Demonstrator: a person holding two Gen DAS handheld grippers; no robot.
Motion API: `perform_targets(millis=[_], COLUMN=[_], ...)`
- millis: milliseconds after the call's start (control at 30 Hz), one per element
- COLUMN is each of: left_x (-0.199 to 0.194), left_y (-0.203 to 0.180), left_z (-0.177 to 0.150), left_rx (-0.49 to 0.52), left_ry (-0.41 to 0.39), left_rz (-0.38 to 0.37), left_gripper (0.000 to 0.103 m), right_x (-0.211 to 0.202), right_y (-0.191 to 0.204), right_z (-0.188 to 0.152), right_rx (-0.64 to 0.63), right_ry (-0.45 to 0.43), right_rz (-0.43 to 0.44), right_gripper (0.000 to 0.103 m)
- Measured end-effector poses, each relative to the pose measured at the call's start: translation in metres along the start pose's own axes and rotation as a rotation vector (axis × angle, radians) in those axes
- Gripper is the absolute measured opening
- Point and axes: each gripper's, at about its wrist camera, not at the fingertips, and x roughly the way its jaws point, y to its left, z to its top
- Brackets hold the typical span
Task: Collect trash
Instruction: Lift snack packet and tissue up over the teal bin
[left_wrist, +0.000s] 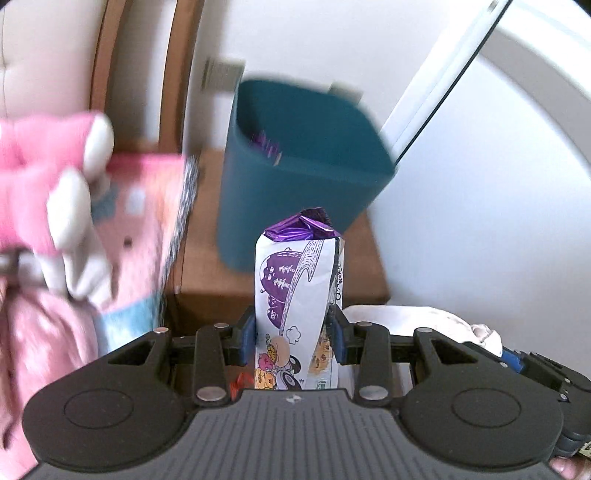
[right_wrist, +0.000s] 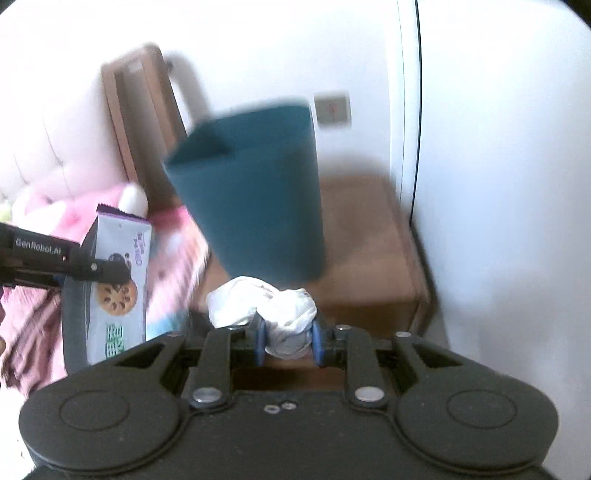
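Two loads in hand, one bin target. The risks from here:

- Left gripper (left_wrist: 295, 328) has its jaws clamped on a cookie wrapper (left_wrist: 299, 302), which stands upright between the blue pads. The wrapper is a light, empty-looking foil pack gripped low, so its long top is free. Likely failure: it folds or swings on release and catches the bin rim instead of dropping in.
- Right gripper (right_wrist: 288, 339) has its jaws nearly closed on a crumpled white tissue wad (right_wrist: 266, 306). Most of the wad bulges beyond the pads and only a small part is pinched. It could tear, or cling to a pad once the jaws open.
- The teal bin (left_wrist: 295, 162) sits on a wooden nightstand (left_wrist: 207, 266), beyond both grippers and near the wall. It looks tilted in both views, though that may be lens distortion and blur. It already holds something purple. If it really is light and leaning, a bump from either gripper could tip it off the stand.
- Both grippers are close together; the left one and its wrapper show at the left edge of the right view. If both go for the one opening together they could collide, so it's better to drop one at a time.
- A pink plush toy (left_wrist: 44, 184) and pink bedding (left_wrist: 48, 332) lie left of the bin. A miss on that side lands in the fabric, where it is easily lost.
- The frames are heavily blurred, so the rim position is uncertain.
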Motion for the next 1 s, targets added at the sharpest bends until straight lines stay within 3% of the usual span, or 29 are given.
perform_targets(millis=[300, 533, 733, 1000], left_x=[-0.069, -0.081, -0.053, 0.036], left_y=[-0.024, -0.035, -0.045, -0.077], left_z=[0.054, 0.098, 0.150, 0.217], left_rx=[0.124, 0.178, 0.154, 0.179], left_ry=[-0.133, -0.227, -0.260, -0.228], left_rz=[-0.006, 0.028, 0.094, 0.260], left_gripper=[0.038, 0.038, 0.038, 0.038], right_x=[-0.044, -0.057, -0.039, 0.049], right_y=[0.031, 0.051, 0.054, 0.030], right_z=[0.060, 0.097, 0.135, 0.189], right_rx=[-0.005, -0.061, -0.151, -0.300], right_ry=[-0.150, -0.238, -0.276, -0.201], right_rz=[-0.068, -0.099, -0.106, -0.094], right_gripper=[0.023, 0.023, 0.023, 0.023])
